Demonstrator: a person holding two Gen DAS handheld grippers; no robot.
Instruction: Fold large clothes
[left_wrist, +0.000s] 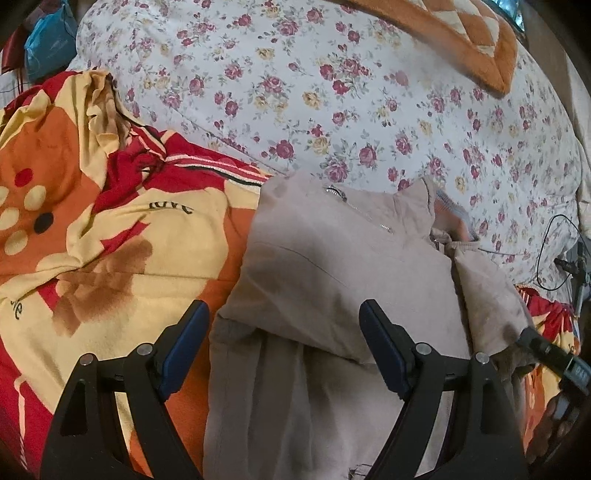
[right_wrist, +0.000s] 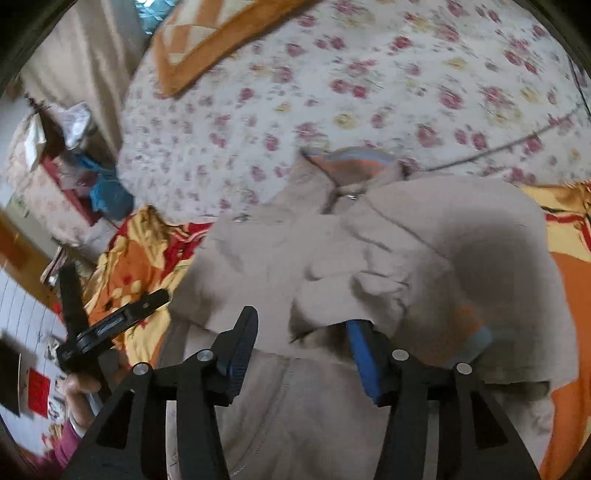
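Fingers of the right gripper (right_wrist: 301, 350) stand parted, a loose beige fleece sleeve (right_wrist: 343, 291) draped over the far pad, not pinched. Left gripper (left_wrist: 282, 347) hangs released above the beige zip-up fleece jacket (left_wrist: 332, 251), which lies just ahead of both. Next, I judge, smooth that sleeve flat inward. Beyond lies the white rose-print quilt (left_wrist: 332, 92).
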